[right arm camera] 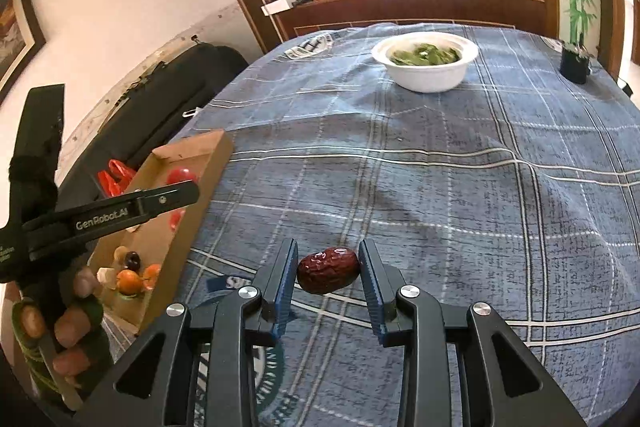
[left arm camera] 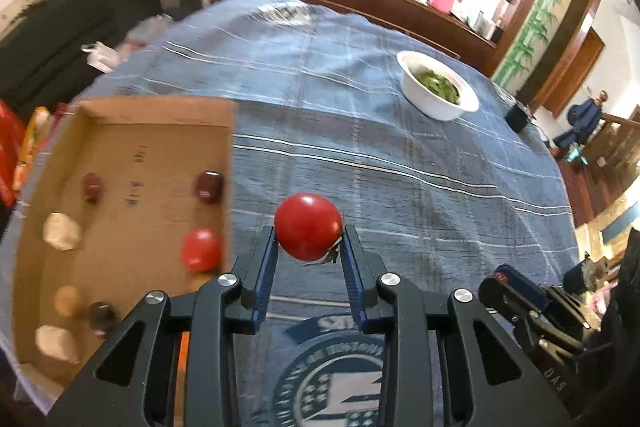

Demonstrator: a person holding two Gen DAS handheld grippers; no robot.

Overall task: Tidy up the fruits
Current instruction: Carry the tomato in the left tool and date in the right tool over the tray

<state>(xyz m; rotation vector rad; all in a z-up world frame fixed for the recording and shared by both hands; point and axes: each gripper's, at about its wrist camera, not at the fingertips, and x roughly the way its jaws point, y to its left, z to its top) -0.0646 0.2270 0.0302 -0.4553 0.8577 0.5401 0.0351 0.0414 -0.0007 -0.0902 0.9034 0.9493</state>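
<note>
My left gripper (left arm camera: 309,231) is shut on a red tomato (left arm camera: 308,226) and holds it above the blue plaid cloth, just right of a cardboard tray (left arm camera: 160,115). The tray holds another tomato (left arm camera: 201,249), dark red dates (left arm camera: 209,186) and pale pieces (left arm camera: 61,231). My right gripper (right arm camera: 329,255) stands around a dark red date (right arm camera: 328,269) low over the cloth; its fingers touch or nearly touch the date's ends. The tray (right arm camera: 208,163) and the left gripper's body (right arm camera: 120,213) show at the left of the right wrist view.
A white bowl (left arm camera: 438,87) of green leaves stands far right on the table; it also shows in the right wrist view (right arm camera: 426,61). A small black object (right arm camera: 574,63) sits at the far right edge. A dark sofa (left arm camera: 72,39) lies beyond the table's left side.
</note>
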